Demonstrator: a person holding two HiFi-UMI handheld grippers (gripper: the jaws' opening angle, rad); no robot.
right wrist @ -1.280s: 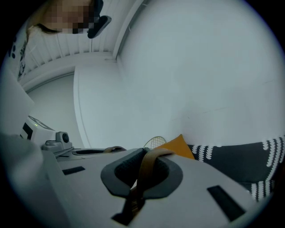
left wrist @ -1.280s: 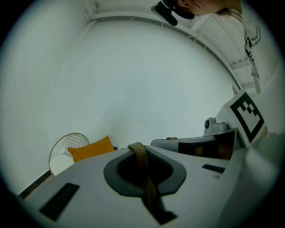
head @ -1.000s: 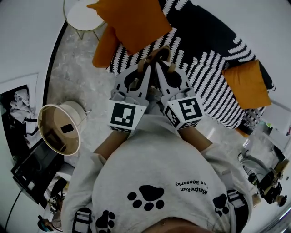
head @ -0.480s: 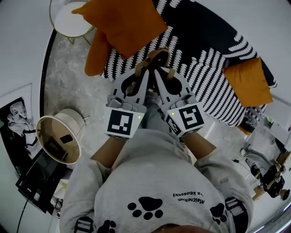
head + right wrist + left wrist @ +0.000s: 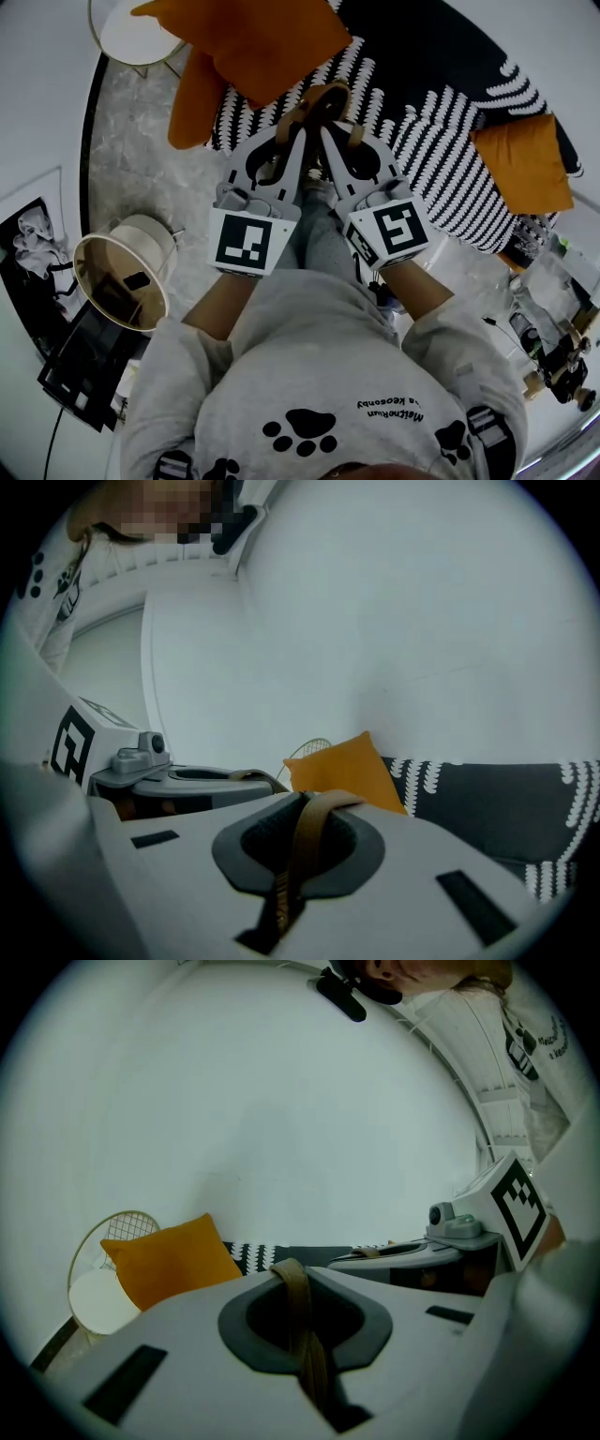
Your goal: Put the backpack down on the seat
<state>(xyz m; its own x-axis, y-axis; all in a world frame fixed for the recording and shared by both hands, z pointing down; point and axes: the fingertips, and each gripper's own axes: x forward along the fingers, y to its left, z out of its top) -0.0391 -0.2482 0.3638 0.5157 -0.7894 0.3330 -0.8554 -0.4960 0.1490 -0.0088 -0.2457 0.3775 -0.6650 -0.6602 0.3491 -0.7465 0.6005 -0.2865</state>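
Two tan straps (image 5: 323,98) are all I see of the backpack; its body is hidden below my hands. Both the left tongs (image 5: 296,131) and right tongs (image 5: 330,131) are pinching one strap each, at the sofa seat (image 5: 450,178) front edge. The webbing looks soft and floppy, so the load likely swings. Straps are the grab point; lower slowly.

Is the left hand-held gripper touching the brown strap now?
Touching. The left gripper view shows the brown strap pinched between the shut jaws of the left hand-held gripper.
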